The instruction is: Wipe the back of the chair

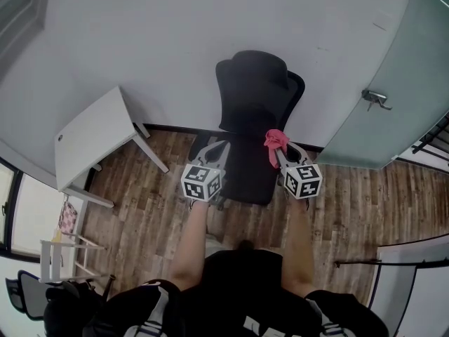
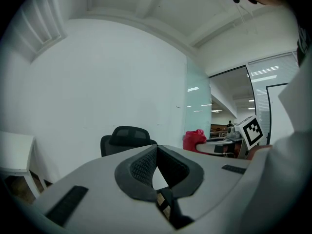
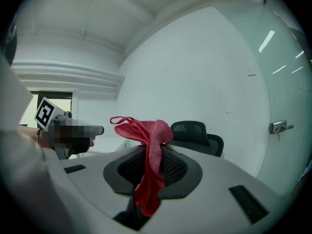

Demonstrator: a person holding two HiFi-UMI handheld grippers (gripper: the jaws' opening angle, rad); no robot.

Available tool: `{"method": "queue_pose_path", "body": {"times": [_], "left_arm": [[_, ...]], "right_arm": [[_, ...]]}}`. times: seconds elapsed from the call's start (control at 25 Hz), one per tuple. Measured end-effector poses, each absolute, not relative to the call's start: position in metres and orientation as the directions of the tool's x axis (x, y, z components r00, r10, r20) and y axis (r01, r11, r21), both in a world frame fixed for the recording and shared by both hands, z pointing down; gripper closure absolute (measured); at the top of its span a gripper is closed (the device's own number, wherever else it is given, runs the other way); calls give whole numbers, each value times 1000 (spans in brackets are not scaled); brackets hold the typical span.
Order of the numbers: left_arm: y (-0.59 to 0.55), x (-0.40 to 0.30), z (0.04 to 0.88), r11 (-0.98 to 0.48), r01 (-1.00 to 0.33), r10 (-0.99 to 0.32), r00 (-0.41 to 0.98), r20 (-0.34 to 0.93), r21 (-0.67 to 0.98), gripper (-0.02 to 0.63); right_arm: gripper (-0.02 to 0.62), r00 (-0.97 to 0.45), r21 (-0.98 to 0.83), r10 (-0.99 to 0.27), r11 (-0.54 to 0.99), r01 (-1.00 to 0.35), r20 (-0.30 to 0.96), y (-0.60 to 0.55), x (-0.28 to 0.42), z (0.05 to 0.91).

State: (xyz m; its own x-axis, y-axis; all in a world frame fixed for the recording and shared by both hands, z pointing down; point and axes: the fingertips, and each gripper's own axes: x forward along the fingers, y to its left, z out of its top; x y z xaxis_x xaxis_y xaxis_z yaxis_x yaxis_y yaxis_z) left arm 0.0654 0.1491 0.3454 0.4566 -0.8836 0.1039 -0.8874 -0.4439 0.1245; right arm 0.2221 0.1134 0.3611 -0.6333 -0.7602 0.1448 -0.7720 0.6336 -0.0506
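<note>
A black office chair [image 1: 254,93] stands against the white wall, and both grippers hover over its seat. My right gripper [image 1: 278,148] is shut on a red cloth [image 1: 275,140], which bunches above the jaws and hangs down between them [image 3: 149,152]. The left gripper [image 1: 218,147] is shut with nothing between its pads [image 2: 146,161]. From the left gripper view the chair's back and headrest [image 2: 127,138] lie ahead, with the red cloth [image 2: 195,139] off to the right. The right gripper view has the chair [image 3: 195,133] ahead and slightly right of the jaws.
A white table [image 1: 92,136] stands to the left of the chair by the wall. A frosted glass door with a metal handle [image 1: 377,98] is at the right. A white rack [image 1: 60,255] sits at the lower left on the wood floor [image 1: 351,209].
</note>
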Motion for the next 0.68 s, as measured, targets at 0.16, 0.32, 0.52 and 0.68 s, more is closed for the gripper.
{"method": "queue_pose_path", "body": {"times": [0.16, 0.32, 0.52, 0.68], "left_arm": [[146, 68, 342, -446, -887, -883, 458, 99, 122, 584], [146, 72, 339, -454, -884, -880, 465, 97, 114, 584], [148, 72, 339, -456, -883, -880, 466, 92, 111, 584], [148, 73, 337, -457, -883, -880, 466, 86, 109, 584]], "right_arm": [[512, -635, -51, -760, 635, -771, 138, 111, 223, 357], [512, -635, -51, -760, 635, -771, 135, 111, 223, 355], [512, -632, -51, -763, 632, -773, 135, 112, 224, 356], [512, -632, -52, -763, 632, -773, 133, 113, 224, 355]]}}
